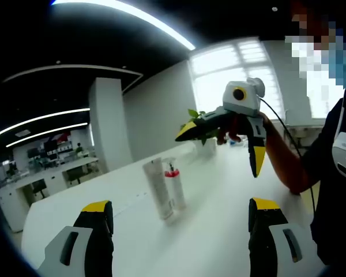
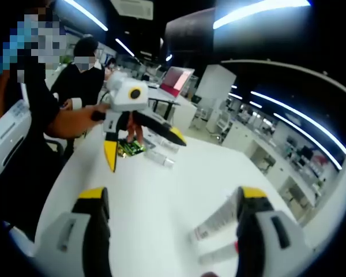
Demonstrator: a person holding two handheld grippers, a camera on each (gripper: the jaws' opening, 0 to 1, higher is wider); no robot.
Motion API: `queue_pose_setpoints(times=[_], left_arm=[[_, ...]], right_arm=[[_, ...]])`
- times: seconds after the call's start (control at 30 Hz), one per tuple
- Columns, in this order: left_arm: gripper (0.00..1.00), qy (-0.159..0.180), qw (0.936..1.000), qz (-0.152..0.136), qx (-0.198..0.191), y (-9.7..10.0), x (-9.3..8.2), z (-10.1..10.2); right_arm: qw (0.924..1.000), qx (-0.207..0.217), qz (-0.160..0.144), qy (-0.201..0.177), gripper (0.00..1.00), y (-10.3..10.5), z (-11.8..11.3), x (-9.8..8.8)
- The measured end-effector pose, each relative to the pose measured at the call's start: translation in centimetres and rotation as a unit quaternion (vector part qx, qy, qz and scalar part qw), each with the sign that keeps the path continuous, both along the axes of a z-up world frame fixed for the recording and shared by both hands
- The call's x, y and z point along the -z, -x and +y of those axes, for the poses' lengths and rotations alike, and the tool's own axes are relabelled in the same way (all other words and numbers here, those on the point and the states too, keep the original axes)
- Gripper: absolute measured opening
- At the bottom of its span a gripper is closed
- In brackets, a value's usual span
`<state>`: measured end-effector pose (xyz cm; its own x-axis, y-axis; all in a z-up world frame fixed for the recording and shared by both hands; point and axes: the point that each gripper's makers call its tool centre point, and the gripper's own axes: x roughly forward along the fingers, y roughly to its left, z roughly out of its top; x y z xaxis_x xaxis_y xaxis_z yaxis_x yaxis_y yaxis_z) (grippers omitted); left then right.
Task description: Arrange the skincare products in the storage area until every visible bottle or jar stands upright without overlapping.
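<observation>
both grippers hover with jaws apart, empty — left gripper (image 1: 179, 231), right gripper (image 2: 173, 222). next: grasp the lying tube (image 2: 216, 221), lower right, on the counter (image 2: 161, 202).

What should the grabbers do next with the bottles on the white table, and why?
Probably lower the left gripper toward the white tube and the red-capped spray bottle. They sit close together on the white table straight ahead of its open jaws, possibly touching, so spacing them apart looks like the nearest job. The right gripper is open too, holding nothing.
</observation>
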<state>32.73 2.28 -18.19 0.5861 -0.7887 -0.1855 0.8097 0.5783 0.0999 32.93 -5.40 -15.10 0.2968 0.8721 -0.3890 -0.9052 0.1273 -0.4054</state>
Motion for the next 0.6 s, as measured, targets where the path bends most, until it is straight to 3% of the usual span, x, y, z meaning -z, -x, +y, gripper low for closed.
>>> queue_pose_setpoints(times=[0.6], left_arm=[[0.99, -0.01, 0.9984, 0.002, -0.056, 4.7, 0.2, 4.9]], right_arm=[[0.9983, -0.047, -0.008, 0.032, 0.89, 2.8, 1.2, 0.9]])
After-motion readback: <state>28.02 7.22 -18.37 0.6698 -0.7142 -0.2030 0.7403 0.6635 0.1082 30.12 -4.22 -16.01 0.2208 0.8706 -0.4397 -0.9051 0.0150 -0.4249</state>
